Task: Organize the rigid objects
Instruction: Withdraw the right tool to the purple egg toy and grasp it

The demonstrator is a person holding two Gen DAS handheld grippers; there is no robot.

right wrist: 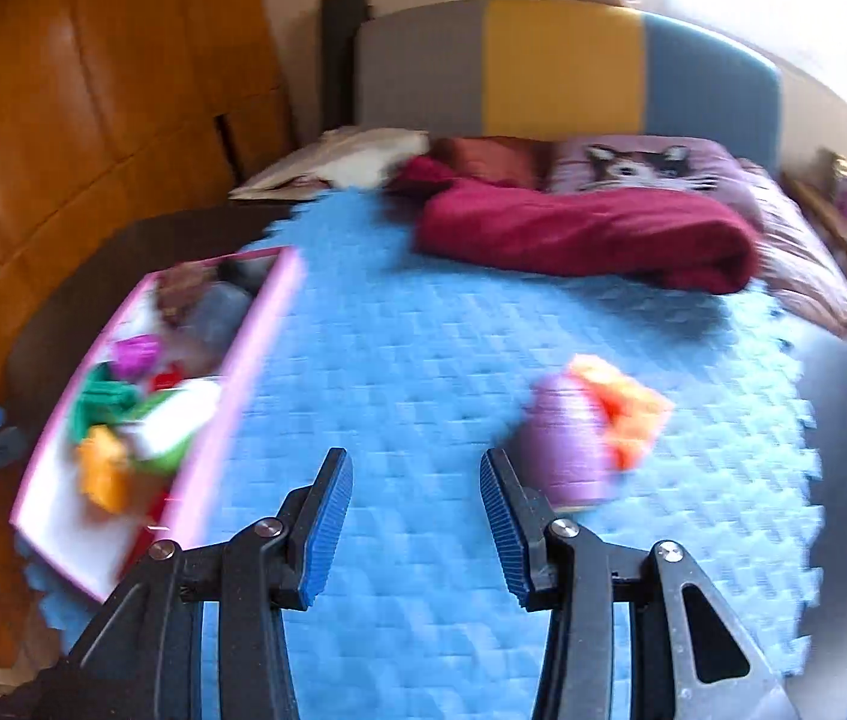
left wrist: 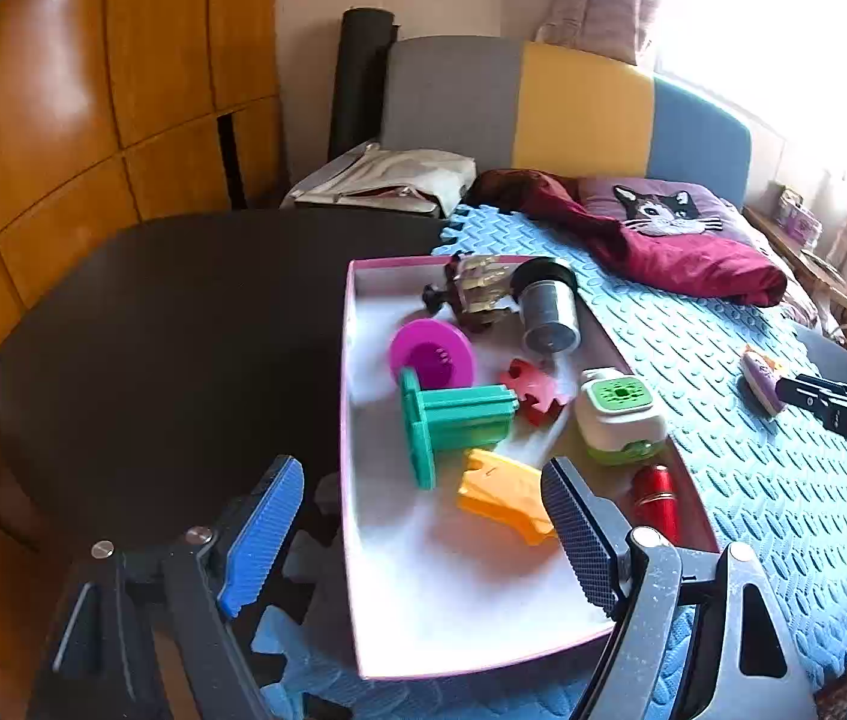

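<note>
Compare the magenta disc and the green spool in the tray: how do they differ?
The magenta disc is a flat round ring; the green spool is a flange with a long ribbed shaft. The disc stands tilted on edge, while the spool lies on its side. Both are plastic, touching, inside the pink-rimmed tray.

A pink-rimmed white tray (left wrist: 357, 396) is sitting on a blue textured mat (left wrist: 723, 420); a purple-and-orange toy (right wrist: 591, 426) is lying nearby.

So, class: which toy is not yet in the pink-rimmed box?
The purple and orange toy, alone on the blue foam mat; the others lie inside the box.
</note>
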